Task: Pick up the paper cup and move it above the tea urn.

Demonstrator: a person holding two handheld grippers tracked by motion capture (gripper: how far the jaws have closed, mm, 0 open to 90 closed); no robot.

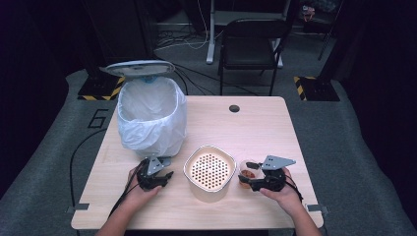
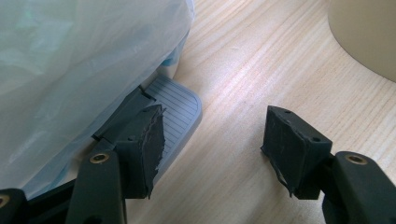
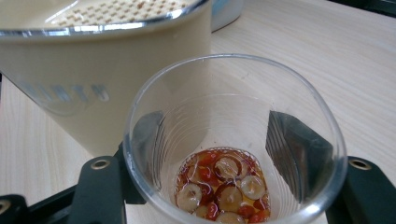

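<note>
A clear plastic cup stands upright near the table's front right, right of a cream container topped with a perforated strainer. The cup holds a little amber liquid with red berries and pale slices. My right gripper has a jaw on each side of the cup, both pressed against its wall, shut on it. My left gripper rests on the table left of the container. It stands open with nothing between its pads, close to the bin's grey foot pedal.
A pedal bin lined with a white bag stands at the table's left, its lid raised. The cream container's wall is close beside the cup. A black chair stands beyond the table's far edge.
</note>
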